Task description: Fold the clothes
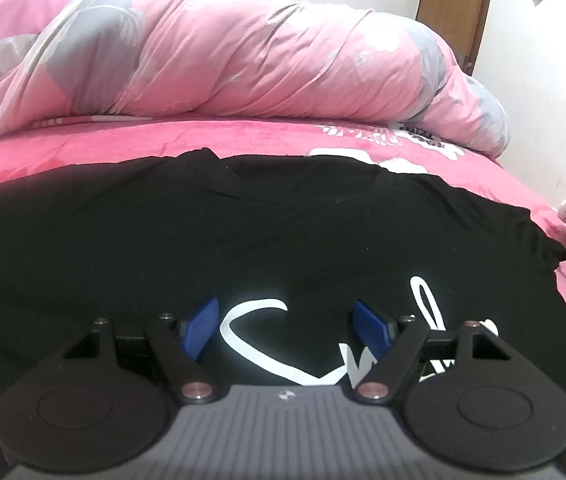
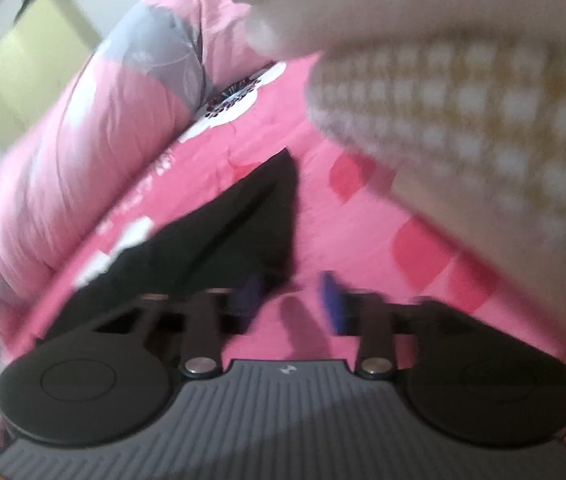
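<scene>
A black T-shirt (image 1: 243, 232) with a white print (image 1: 259, 344) lies spread flat on the pink bed sheet (image 1: 163, 140), its collar at the far side. My left gripper (image 1: 285, 328) hovers low over the shirt's printed part, its blue pads (image 1: 199, 330) wide apart with nothing between them. The right wrist view is blurred. In it my right gripper (image 2: 291, 300) stands open at the tip of the shirt's black sleeve (image 2: 243, 232). The sleeve's edge lies by the left pad (image 2: 249, 298), and only pink sheet shows in the gap.
A rolled pink and grey quilt (image 1: 243, 48) runs along the far side of the bed. A pile of cloth with a yellow and white checked piece (image 2: 463, 112) stands close at the right, by the bed's edge. A wooden door (image 1: 455, 8) and a white wall lie beyond.
</scene>
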The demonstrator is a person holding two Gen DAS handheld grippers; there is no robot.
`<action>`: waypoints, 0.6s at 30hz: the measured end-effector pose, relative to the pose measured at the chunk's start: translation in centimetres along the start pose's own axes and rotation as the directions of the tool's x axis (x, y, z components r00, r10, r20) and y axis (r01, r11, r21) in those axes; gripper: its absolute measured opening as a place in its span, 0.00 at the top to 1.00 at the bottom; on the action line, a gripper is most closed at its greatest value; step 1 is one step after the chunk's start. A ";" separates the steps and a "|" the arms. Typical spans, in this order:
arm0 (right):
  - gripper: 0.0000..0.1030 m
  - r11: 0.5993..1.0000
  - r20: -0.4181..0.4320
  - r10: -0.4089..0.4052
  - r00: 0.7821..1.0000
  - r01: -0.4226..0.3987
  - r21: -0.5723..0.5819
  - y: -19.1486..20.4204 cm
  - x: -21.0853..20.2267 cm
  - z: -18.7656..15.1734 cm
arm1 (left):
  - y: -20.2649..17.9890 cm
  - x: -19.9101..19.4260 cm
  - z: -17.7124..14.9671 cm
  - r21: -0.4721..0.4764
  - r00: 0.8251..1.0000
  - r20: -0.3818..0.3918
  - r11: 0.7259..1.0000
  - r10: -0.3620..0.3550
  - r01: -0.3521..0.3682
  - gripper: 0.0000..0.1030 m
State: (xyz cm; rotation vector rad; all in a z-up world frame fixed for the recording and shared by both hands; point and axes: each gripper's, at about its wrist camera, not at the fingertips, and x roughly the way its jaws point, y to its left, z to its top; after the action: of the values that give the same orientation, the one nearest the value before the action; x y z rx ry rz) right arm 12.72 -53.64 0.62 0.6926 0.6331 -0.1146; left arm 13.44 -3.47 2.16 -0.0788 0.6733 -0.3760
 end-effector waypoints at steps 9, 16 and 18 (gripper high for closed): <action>0.95 0.995 -0.008 -0.079 0.997 0.079 0.059 2.6 3.0 0.3 | 1.7 -0.3 0.0 -0.092 0.997 0.031 0.993 -0.075 0.078 0.26; 0.95 0.913 0.045 -0.088 0.995 0.099 -0.395 13.7 3.6 1.9 | 3.1 -0.3 0.1 -0.158 0.991 0.046 0.978 -0.127 0.133 0.27; 0.94 0.714 0.032 -0.075 0.997 0.076 -0.696 19.3 3.7 -1.2 | 3.0 -0.3 0.1 -0.157 0.991 0.045 0.979 -0.126 0.132 0.27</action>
State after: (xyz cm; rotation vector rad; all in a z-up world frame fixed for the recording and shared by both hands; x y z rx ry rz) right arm 20.94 -37.63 8.60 -0.0784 0.6431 0.0555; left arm 14.23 -0.58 1.83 -0.2817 0.6644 -0.4440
